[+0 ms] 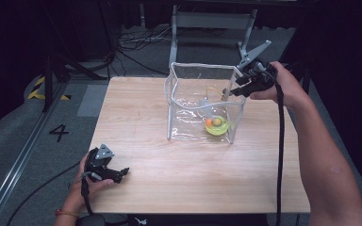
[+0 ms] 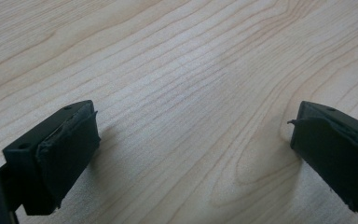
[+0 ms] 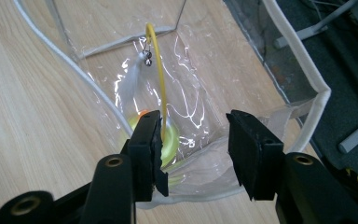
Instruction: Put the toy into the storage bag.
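Observation:
A clear plastic bag (image 1: 188, 103) with white trim stands open on the wooden table (image 1: 146, 165). Inside at its bottom lies a yellow-green toy (image 1: 217, 126) with an orange ball; a thin yellow wire (image 3: 157, 70) rises from it carrying a small bell and a white feather (image 3: 133, 77). My right gripper (image 1: 239, 89) hovers open over the bag's right rim (image 3: 314, 84), its jaws above the toy (image 3: 170, 140) with nothing between them. My left gripper (image 1: 122, 172) rests low at the table's near left, jaws wide apart over bare wood (image 2: 191, 93).
A grey metal frame (image 1: 212, 28) stands beyond the table's far edge, with cables on the floor (image 1: 132, 42). A floor mark "4" (image 1: 59, 133) lies left of the table. A black cable (image 1: 279, 155) trails along the right forearm.

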Motion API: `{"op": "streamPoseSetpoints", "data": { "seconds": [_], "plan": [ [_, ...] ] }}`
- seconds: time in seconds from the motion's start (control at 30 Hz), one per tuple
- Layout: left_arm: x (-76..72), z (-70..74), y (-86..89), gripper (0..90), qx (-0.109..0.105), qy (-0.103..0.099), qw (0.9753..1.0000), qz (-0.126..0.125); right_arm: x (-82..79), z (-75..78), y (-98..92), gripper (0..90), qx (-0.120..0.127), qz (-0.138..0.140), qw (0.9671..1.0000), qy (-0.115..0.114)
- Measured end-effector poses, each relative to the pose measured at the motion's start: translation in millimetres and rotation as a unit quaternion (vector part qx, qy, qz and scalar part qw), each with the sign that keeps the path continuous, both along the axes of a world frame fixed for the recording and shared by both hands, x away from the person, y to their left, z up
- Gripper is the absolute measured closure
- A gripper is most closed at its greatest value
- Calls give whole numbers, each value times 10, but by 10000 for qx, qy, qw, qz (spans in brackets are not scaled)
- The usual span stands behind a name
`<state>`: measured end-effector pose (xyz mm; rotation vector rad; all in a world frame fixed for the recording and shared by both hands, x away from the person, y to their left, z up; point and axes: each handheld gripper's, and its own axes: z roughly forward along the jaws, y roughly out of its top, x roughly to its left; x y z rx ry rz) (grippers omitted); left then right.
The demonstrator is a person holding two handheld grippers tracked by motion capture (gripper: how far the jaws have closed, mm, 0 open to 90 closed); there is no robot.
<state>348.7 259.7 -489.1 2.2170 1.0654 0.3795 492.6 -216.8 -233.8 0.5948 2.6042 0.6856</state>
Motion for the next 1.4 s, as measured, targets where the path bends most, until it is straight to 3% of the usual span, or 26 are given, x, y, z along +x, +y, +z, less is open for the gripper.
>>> {"op": "streamPoseSetpoints", "data": {
  "seconds": [0.2,0.4,0.7,0.87,1.23,1.4],
  "plan": [
    [0,0,0,14,0,-2,10000,0,-105,12,-111,415,209,-249,9990,-294],
    [-2,0,-1,14,-4,10,10000,6,-250,-58,-280,386,392,-410,9965,-606],
    [-2,0,-1,14,-3,12,10000,5,-459,-140,-520,283,645,-504,9937,-769],
    [-7,0,-1,15,-7,36,10000,24,-592,-217,-632,268,717,-582,9919,-875],
    [-9,0,-1,15,-5,34,10000,28,-743,-530,-768,261,474,-634,9940,-760],
    [-9,2,0,15,-2,44,10000,22,-783,-774,-825,261,300,-684,9950,-656]
  ]
}}
